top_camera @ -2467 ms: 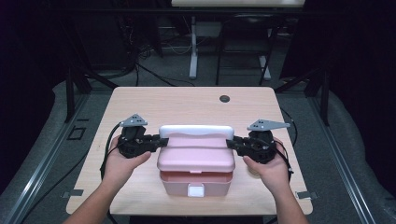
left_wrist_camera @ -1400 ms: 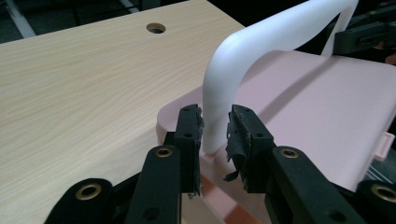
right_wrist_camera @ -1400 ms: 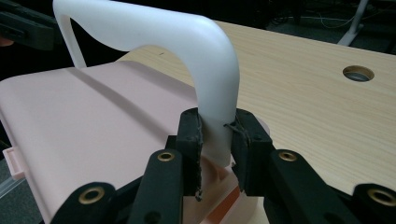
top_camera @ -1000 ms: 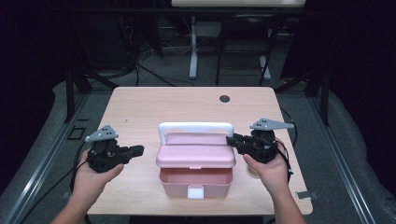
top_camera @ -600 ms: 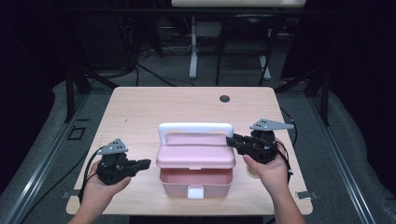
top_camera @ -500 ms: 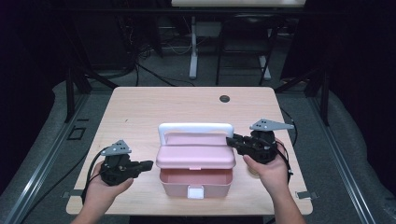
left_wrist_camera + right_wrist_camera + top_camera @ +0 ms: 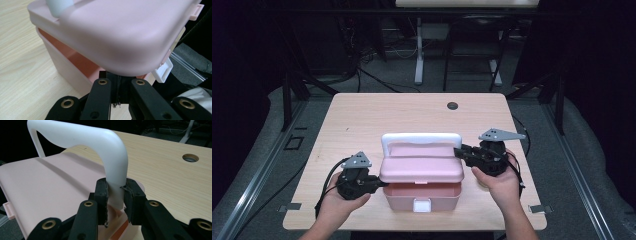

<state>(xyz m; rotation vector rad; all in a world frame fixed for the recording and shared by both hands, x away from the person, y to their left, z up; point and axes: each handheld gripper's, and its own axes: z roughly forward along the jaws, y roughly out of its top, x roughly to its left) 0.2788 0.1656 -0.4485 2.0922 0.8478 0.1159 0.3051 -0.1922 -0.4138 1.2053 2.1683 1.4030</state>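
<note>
While lid [image 7: 421, 169] lifted (ajar), beside left hand-held gripper [image 7: 381, 184]

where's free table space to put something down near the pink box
The far half of the table is bare from the pink box and its white handle up to the round hole. The near side is crowded: left gripper and right gripper flank the box.
</note>
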